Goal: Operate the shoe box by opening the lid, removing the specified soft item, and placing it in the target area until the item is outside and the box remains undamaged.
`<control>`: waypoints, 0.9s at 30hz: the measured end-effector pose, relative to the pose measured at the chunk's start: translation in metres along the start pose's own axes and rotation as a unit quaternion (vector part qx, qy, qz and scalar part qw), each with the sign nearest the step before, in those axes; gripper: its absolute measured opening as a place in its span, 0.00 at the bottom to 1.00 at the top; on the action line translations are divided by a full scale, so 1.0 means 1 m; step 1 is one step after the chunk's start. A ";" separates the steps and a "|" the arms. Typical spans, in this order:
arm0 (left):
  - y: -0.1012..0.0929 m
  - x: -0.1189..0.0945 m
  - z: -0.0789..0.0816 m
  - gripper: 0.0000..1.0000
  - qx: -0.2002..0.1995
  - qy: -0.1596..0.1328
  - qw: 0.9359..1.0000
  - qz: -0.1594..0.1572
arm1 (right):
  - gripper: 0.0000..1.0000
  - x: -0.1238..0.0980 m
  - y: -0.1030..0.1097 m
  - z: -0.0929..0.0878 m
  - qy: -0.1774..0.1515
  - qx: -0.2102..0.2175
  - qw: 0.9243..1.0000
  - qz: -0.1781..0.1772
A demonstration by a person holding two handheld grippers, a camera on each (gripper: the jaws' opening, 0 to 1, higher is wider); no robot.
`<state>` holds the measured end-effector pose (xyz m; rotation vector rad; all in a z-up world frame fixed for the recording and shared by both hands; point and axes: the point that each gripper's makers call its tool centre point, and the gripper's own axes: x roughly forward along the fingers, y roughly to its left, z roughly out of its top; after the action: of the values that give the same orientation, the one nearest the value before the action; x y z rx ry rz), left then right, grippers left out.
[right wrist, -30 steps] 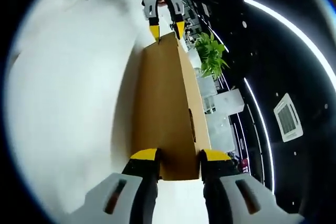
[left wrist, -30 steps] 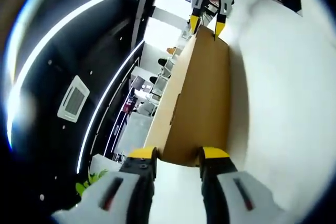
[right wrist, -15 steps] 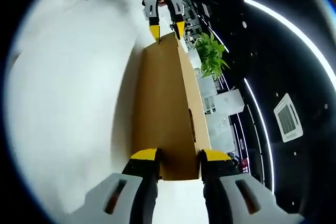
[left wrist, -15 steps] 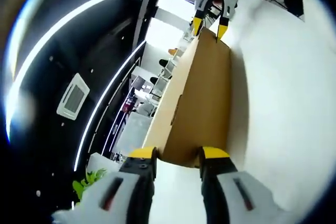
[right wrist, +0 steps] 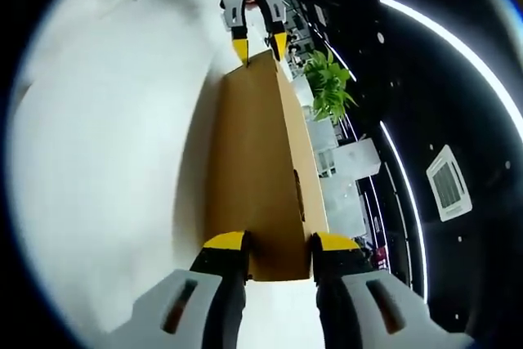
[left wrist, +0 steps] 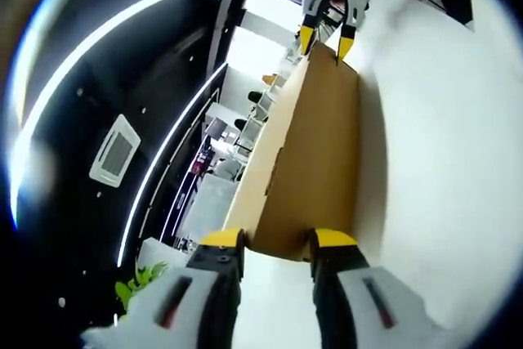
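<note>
A long brown cardboard shoe box (left wrist: 315,153) runs straight away from the camera in the left gripper view. It sits beside the white table (left wrist: 441,161), and the lid is down. My left gripper (left wrist: 278,243) is shut on its near end. At the far end, my right gripper (left wrist: 325,38) clamps the other edge with yellow-tipped jaws. The right gripper view mirrors this. The shoe box (right wrist: 253,161) stretches from my right gripper (right wrist: 278,243) to my left gripper (right wrist: 256,45). One long side has a small cut-out. No soft item is visible.
Both views are rolled sideways. The white table (right wrist: 106,161) fills one side and a dark ceiling with light strips and a vent (right wrist: 448,185) fills the other. A green plant (right wrist: 329,83) and office furniture stand far beyond the box.
</note>
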<state>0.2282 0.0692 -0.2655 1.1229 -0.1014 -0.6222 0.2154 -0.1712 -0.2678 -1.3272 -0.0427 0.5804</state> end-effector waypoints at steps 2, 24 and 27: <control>0.000 0.000 0.000 0.32 -0.001 -0.002 1.000 -0.002 | 0.30 0.000 0.000 0.000 -0.002 0.001 1.000 0.000; 0.001 0.000 0.002 0.31 -0.008 -0.001 1.000 -0.007 | 0.30 0.003 -0.005 -0.006 0.002 -0.001 1.000 0.013; 0.000 0.000 0.002 0.31 -0.003 -0.001 1.000 -0.005 | 0.30 0.003 -0.006 -0.008 0.002 0.001 1.000 0.014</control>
<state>0.2279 0.0679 -0.2645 1.1170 -0.0960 -0.6323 0.2231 -0.1773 -0.2654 -1.3287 -0.0203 0.6020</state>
